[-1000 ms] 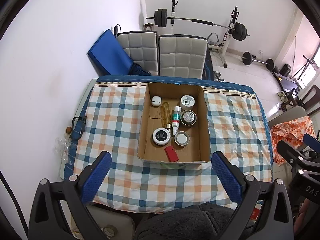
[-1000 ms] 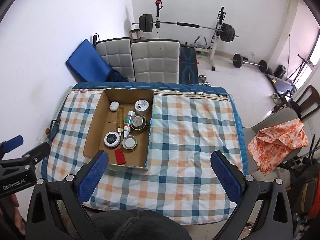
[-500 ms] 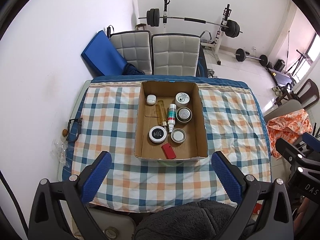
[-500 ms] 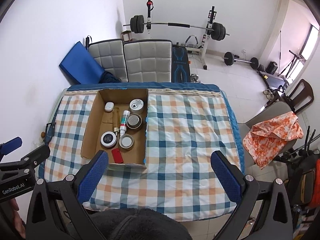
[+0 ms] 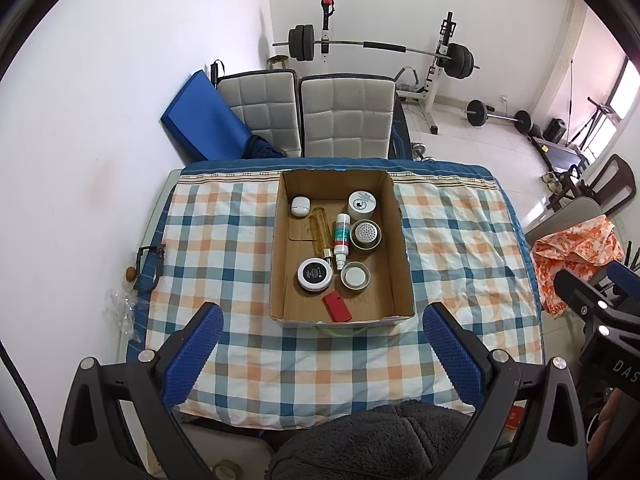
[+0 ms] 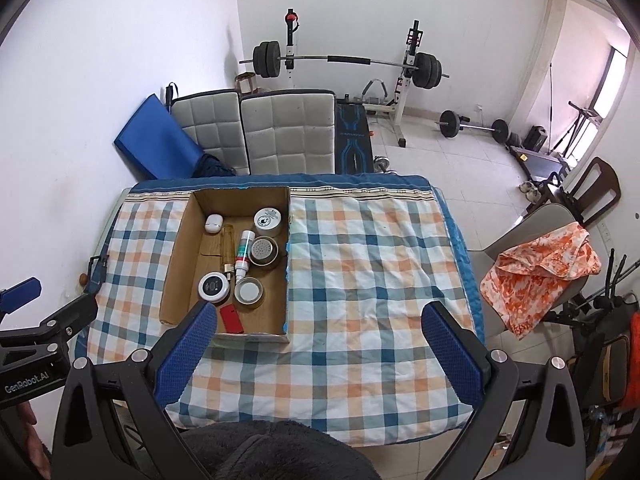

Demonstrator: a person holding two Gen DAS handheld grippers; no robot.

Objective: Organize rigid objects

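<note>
Left gripper [image 5: 322, 330] held wide open above checked tablecloth [image 5: 224, 248]. Cardboard box [image 5: 396, 240] ahead holds jars, bottles, white case [image 5: 300, 205], red case [image 5: 337, 307].

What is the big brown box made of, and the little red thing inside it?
The box looks like cardboard: matte brown, with thin walls and raw, slightly ragged edges. The red thing seems to be smooth plastic, flat and evenly coloured, though it is too small to be sure.
</note>
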